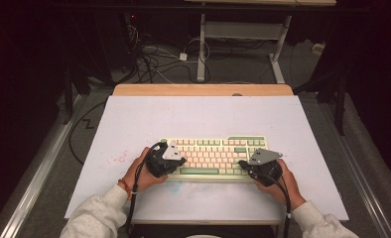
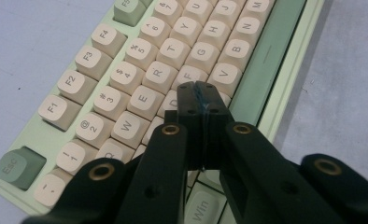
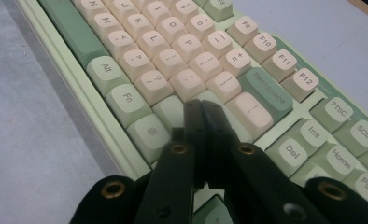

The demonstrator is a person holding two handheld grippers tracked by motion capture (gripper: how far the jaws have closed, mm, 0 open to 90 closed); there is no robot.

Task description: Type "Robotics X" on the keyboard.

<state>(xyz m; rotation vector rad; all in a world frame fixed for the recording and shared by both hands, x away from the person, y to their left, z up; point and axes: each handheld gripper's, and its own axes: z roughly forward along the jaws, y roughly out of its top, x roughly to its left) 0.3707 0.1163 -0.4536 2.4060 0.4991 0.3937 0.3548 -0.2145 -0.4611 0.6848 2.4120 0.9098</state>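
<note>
The keyboard (image 1: 214,156) is set on the table (image 1: 134,124), near its front edge. Both grippers are held closed and empty over it: left gripper (image 2: 200,88) over D, right gripper (image 3: 201,106) beside Shift.

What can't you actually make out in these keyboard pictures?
- Left gripper view: the key under the shut tip of the left hand-held gripper is covered by its black jaws, so whether it is pressed is unclear.
- Right gripper view: the right hand-held gripper likewise covers the key beneath it.
- High view: the keyboard legends are too small to read.
</note>
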